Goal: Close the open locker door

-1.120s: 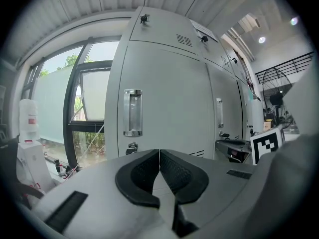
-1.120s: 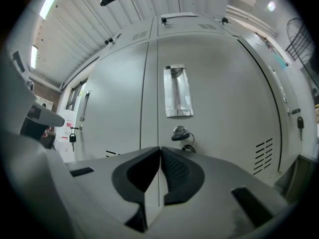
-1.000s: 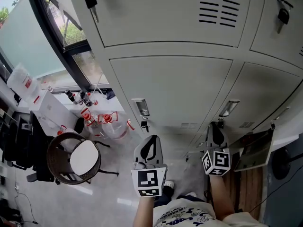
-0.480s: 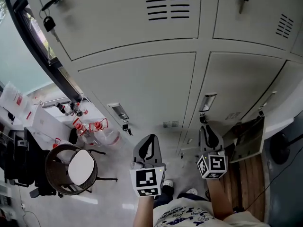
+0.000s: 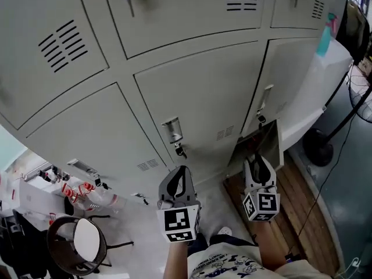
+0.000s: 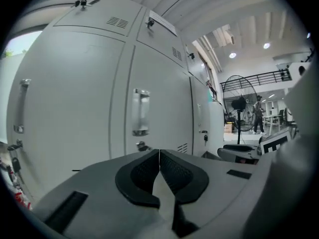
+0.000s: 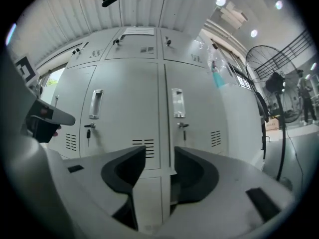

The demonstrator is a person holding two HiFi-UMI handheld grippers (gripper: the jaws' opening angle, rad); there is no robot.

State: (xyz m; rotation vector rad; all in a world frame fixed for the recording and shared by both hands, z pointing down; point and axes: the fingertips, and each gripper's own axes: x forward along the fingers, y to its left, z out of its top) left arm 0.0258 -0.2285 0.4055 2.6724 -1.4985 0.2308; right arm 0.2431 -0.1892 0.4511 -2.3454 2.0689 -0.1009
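Observation:
A bank of grey lockers (image 5: 192, 92) fills the head view. One low locker door (image 5: 263, 147) at the right stands ajar, its dark inner side showing just beyond my right gripper (image 5: 257, 160). That gripper's jaws are opening, with nothing between them. In the right gripper view they (image 7: 159, 156) frame the seam between two doors and the ajar door's edge (image 7: 170, 183) below. My left gripper (image 5: 181, 172) hangs to the left, apart from the lockers. Its pads (image 6: 169, 171) meet, so it (image 6: 159, 156) is shut and holds nothing.
Keys hang from the locks (image 5: 181, 151). A standing fan's base (image 5: 318, 147) is on the floor at the right, beside wooden boards (image 5: 293, 214). Bottles (image 5: 87, 193) and a round chair (image 5: 75, 243) stand at the lower left. A person (image 6: 258, 114) is far off.
The head view has swung right, so the lockers and the ajar door slid leftward. The right gripper's jaws have parted. Both grippers keep about the same places in the view.

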